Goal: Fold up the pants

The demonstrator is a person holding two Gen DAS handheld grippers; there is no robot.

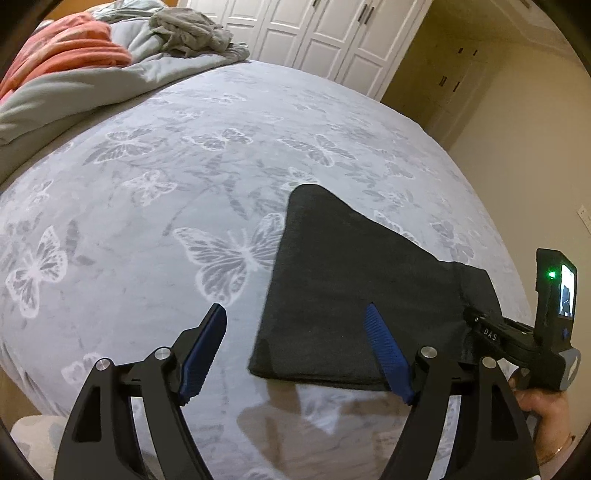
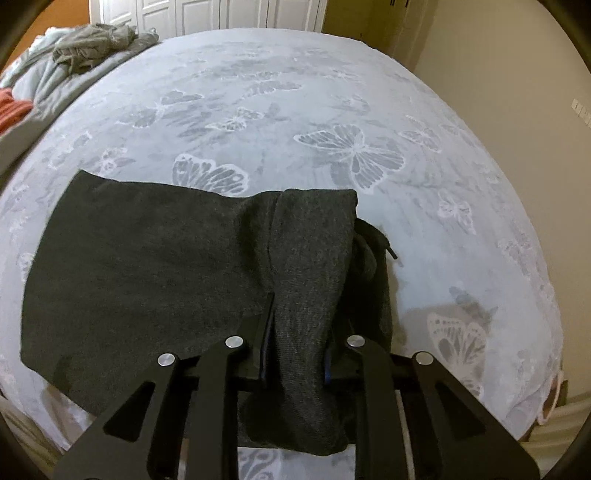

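two tools: left tool (image 1: pixel 295 354) gapes empty; right tool (image 2: pixel 299 332) pinches the dark pants (image 2: pixel 147 266), fingertips buried in cloth.

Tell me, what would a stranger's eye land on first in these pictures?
Most likely the dark pants, lying partly folded on a pale bedspread printed with butterflies. The right gripper is clamped on a bunched fold of them, while the left gripper hangs open above their near edge. Far off at the bed's back corner, a coral blanket stands out among rumpled grey bedding.
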